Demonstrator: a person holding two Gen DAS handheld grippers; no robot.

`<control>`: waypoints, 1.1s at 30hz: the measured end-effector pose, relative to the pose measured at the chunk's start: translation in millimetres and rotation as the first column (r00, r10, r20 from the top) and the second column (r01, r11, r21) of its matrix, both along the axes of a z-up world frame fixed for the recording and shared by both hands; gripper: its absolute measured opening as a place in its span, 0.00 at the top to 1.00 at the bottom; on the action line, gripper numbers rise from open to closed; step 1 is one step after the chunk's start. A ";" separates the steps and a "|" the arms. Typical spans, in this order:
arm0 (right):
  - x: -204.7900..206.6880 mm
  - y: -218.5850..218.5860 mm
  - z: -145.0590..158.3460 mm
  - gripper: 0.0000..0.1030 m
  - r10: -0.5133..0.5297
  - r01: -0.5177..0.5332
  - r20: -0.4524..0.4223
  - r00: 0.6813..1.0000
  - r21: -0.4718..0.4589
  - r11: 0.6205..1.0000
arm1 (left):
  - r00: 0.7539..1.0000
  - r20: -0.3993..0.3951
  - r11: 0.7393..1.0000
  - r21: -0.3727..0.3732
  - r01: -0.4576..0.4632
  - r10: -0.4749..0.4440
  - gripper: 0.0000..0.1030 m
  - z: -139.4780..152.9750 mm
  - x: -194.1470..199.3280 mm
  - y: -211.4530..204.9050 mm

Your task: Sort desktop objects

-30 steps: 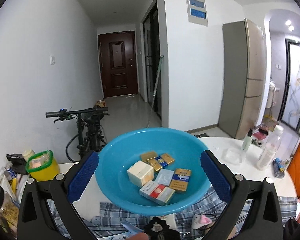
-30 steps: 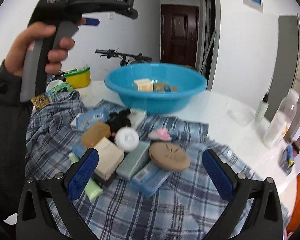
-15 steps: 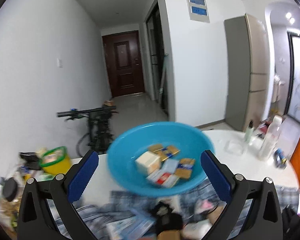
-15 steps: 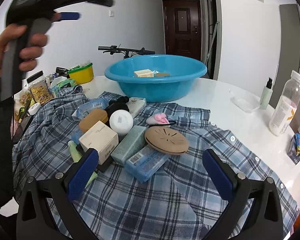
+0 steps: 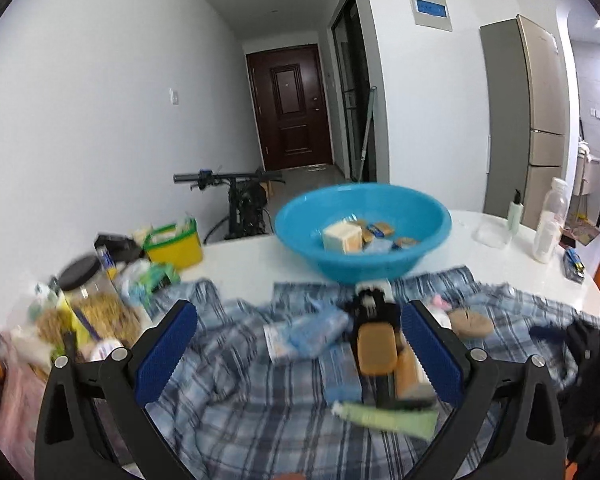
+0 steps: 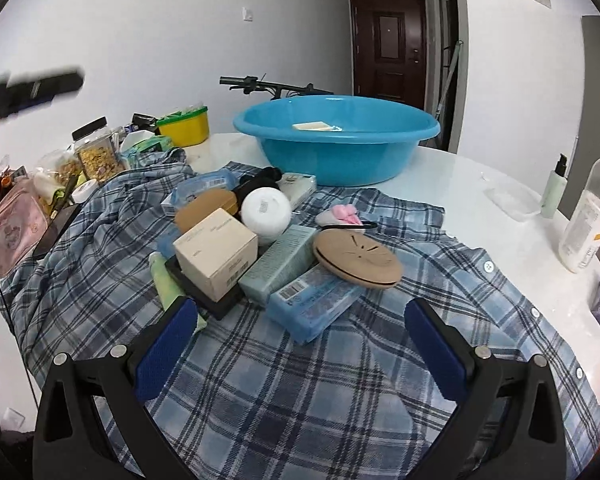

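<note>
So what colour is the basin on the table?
Bright blue basin, clearest in the right wrist view.

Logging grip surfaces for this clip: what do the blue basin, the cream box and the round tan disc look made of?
Blue basin: glossy moulded plastic, judging by its sheen and rolled rim. Cream box: matte printed cardboard, with sharp folded edges and a barcode. Round tan disc: matte, slotted, probably silicone or plastic; the look leaves it open.

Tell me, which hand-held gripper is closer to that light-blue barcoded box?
Right. The right hand-held gripper hovers open just before the light-blue box; the left hand-held gripper, also open, sits farther back, over the pile's other side.
</note>
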State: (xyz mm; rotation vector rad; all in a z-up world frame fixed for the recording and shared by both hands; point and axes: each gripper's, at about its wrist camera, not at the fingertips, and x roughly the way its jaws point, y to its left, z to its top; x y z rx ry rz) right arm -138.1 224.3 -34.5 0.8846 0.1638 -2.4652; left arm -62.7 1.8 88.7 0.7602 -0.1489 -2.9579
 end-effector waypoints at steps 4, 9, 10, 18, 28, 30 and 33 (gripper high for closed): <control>3.2 -2.9 0.4 0.00 0.030 -0.031 -0.018 0.999 -0.033 0.999 | 0.998 0.063 0.998 0.061 0.008 -0.012 0.00 -38.8 7.6 -2.6; 11.2 -8.5 3.4 0.00 0.028 -0.032 -0.065 0.997 -0.056 0.998 | 0.991 0.133 0.996 0.092 0.013 -0.025 0.00 -73.3 4.0 -2.0; 11.0 -9.7 3.3 0.00 0.031 -0.034 -0.062 0.998 -0.058 0.998 | 0.989 0.145 0.995 0.098 0.009 -0.023 0.00 -79.1 3.5 -3.1; 6.0 -14.5 -3.2 0.00 0.004 -0.004 -0.030 1.000 0.002 1.000 | 0.984 0.178 0.995 0.095 0.011 -0.028 0.00 -94.9 0.9 -2.5; 5.7 -16.3 -4.8 0.00 0.004 -0.004 -0.024 1.000 0.016 1.000 | 0.979 0.196 0.997 0.074 0.035 -0.049 0.00 -99.7 -1.3 7.4; 5.7 -17.1 -5.5 0.00 0.005 -0.004 -0.019 1.000 0.018 1.000 | 0.980 0.193 0.996 0.076 0.038 -0.053 0.00 -99.3 -0.9 8.4; 6.0 -18.4 -6.3 0.00 0.003 -0.003 -0.014 1.000 0.026 1.000 | 0.979 0.195 0.996 0.076 0.042 -0.056 0.00 -99.2 -0.8 9.6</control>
